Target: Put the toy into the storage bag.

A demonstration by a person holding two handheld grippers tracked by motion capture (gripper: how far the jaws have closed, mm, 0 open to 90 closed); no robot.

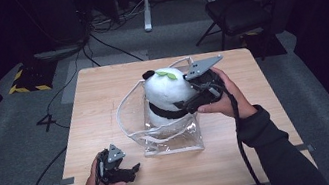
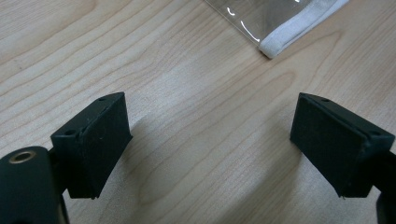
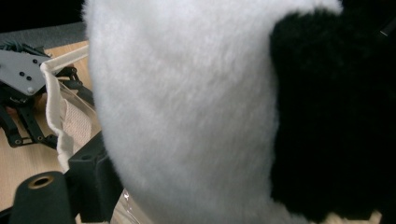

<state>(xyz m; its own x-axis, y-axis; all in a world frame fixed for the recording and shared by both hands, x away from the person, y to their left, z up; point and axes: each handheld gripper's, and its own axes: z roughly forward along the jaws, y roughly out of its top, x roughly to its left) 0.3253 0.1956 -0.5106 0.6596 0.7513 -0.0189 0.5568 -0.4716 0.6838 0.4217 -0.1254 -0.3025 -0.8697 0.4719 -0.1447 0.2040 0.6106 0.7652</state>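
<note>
The plush panda sat inside the clear bag near the middle of the tabletop, probably being packed away. The right tongs reached into the bag and bracketed the panda; whether their pads pressed it, I cannot tell. The left tongs rested near the front-left corner, spread apart and holding nothing.

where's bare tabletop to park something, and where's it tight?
Free: the table far-left corner, beyond the clear bag; the near-right patch between the bag and the right sleeve; and the wood ahead of the left gripper, up to the bag's white-trimmed corner. Crowded: the centre, where the right gripper is against the plush panda in the bag.
</note>
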